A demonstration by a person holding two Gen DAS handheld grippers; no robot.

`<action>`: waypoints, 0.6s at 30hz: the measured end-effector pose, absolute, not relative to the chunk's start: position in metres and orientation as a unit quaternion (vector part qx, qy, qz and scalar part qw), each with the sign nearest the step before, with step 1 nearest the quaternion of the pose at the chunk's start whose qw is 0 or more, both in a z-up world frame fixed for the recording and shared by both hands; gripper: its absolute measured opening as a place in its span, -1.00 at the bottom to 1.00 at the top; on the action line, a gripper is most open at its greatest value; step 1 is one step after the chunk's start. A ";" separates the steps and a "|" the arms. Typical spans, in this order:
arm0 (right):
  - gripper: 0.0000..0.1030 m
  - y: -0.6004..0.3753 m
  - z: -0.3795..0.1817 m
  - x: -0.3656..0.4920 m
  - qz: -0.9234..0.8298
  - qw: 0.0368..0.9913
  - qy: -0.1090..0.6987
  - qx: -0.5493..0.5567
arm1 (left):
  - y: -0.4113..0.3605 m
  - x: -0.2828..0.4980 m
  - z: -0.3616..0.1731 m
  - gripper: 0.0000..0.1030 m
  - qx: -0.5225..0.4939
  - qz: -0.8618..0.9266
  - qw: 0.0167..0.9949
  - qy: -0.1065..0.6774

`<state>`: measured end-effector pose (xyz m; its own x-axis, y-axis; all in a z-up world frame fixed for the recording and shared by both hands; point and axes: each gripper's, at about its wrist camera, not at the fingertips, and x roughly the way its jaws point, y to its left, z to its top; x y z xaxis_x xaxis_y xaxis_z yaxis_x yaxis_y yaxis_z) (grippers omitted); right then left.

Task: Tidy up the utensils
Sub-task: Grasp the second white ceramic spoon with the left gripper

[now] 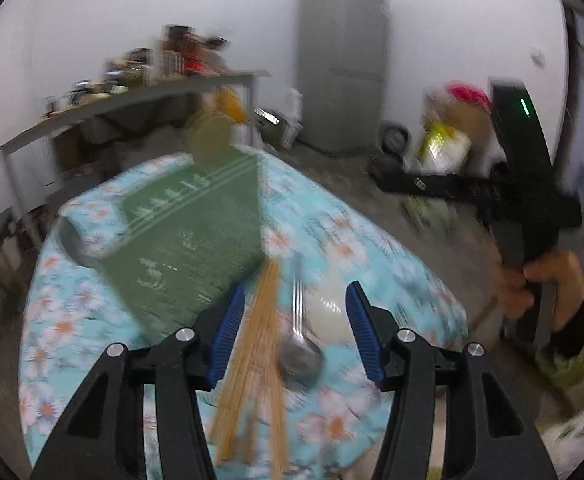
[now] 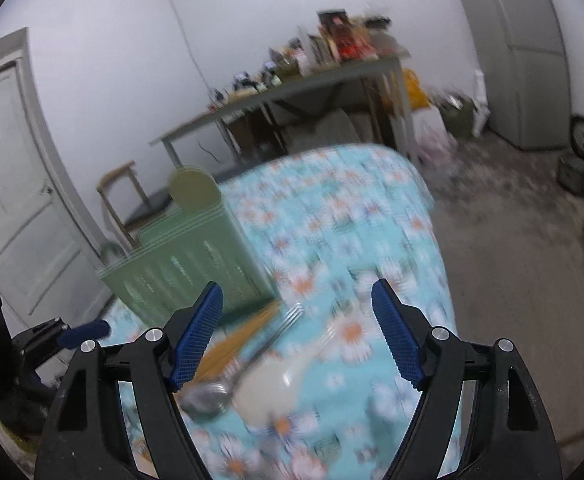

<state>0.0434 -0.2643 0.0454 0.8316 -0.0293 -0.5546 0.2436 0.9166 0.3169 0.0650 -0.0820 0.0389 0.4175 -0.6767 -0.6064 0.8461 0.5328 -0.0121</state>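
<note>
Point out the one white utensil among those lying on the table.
The ceramic soup spoon, right of the metal spoon and fork; the chopsticks are wooden.

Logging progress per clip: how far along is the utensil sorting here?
Nothing looks done: the chopsticks, metal spoon, fork and white spoon all lie on the table beside the green holder. In hand: nothing; the left gripper and right gripper are open. All sorting is left.
</note>
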 end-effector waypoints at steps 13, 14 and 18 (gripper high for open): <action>0.43 -0.285 0.007 0.021 -0.081 0.920 0.305 0.234 | -0.166 0.028 -0.048 -0.01 0.359 -0.434 0.789 0.246; 0.43 -0.287 0.006 0.021 -0.081 0.919 0.305 0.237 | -0.171 0.029 -0.054 -0.01 0.370 -0.429 0.787 0.245; 0.43 -0.294 0.000 0.020 -0.081 0.916 0.306 0.247 | -0.186 0.035 -0.071 0.00 0.401 -0.412 0.782 0.240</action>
<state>0.0201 -0.2936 0.0000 0.8001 0.0024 -0.5999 0.3000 0.8644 0.4035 0.0354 -0.1865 -0.0707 0.5453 -0.4527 -0.7055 0.8371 0.3382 0.4300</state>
